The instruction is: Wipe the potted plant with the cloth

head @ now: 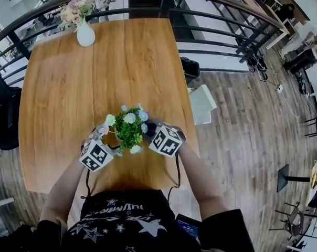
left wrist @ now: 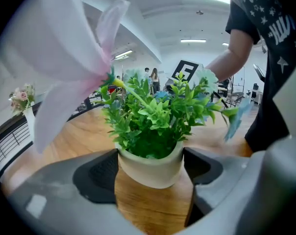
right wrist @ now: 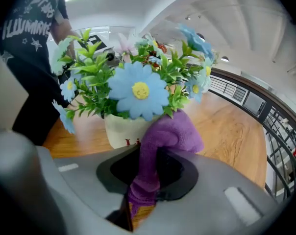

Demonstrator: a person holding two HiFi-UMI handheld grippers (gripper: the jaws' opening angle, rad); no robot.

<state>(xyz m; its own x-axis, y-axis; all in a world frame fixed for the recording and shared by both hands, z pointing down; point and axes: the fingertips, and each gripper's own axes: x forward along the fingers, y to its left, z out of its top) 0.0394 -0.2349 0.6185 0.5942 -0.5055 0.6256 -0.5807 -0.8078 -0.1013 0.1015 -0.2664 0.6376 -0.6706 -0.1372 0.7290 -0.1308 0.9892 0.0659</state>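
Purple cloth point(right wrist: 160, 143) tight in right claw point(right wrist: 145, 175), potted plant point(left wrist: 150, 126) tight in left claw point(left wrist: 150, 168), near table point(head: 122, 178) edge.

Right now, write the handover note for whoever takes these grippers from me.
Left gripper: jaws closed on the pot of the potted plant, steadying it upright on the table near the front edge.
Right gripper: shut on the purple cloth, whose bunched end presses against the pot rim and leaves under the blue flower.
Done: plant held, cloth in contact.
Left: wipe the leaves and pot. How much is already wiped does not show.
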